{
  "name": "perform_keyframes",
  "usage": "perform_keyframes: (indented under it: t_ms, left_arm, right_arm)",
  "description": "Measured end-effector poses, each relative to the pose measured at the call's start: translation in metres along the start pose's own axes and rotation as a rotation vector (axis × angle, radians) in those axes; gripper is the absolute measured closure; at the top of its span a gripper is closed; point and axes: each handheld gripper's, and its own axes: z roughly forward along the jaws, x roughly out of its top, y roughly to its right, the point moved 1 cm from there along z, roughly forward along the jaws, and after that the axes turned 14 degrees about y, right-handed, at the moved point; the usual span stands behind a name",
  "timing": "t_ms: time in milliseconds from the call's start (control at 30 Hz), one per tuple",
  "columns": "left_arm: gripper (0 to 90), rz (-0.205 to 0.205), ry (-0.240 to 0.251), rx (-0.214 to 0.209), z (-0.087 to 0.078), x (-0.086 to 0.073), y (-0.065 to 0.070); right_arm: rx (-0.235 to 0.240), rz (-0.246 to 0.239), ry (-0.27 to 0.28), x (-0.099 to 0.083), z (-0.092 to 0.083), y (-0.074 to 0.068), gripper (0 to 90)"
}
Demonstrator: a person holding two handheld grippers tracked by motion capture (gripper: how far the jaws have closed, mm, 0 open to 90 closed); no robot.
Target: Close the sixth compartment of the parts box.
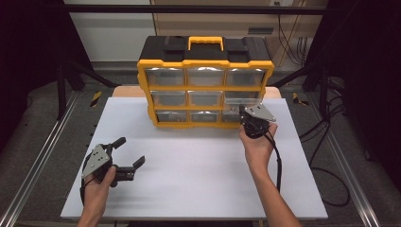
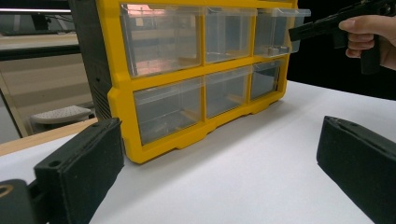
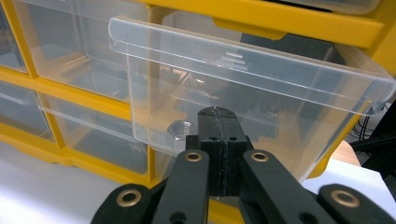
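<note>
The white table [image 1: 198,179] filled the lower half of the high view, and the yellow drawer cabinet [image 1: 205,87] stood at its far edge, upper centre. Its middle-right clear drawer [image 3: 243,88] stuck out partly, a metal nut [image 3: 181,130] lying inside. The right gripper [image 3: 218,116], its jaws pressed together, sat against that drawer's front. Lower left, the left gripper [image 1: 128,152] rested with jaws spread, holding nothing.

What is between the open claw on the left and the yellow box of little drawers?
Nothing. Only bare white table top lies between the left gripper and the yellow drawer box; the high view and the left gripper view both show this.
</note>
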Motion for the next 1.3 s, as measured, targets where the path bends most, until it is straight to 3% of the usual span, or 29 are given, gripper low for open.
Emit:
perform_keyframes:
  t_ms: [1300]
  left_arm:
    - [0.7, 0.0, -0.001, -0.001, 0.0, 0.0, 0.0]
  right_arm:
    - [-0.009, 0.022, -0.012, 0.003, 0.015, 0.002, 90.0]
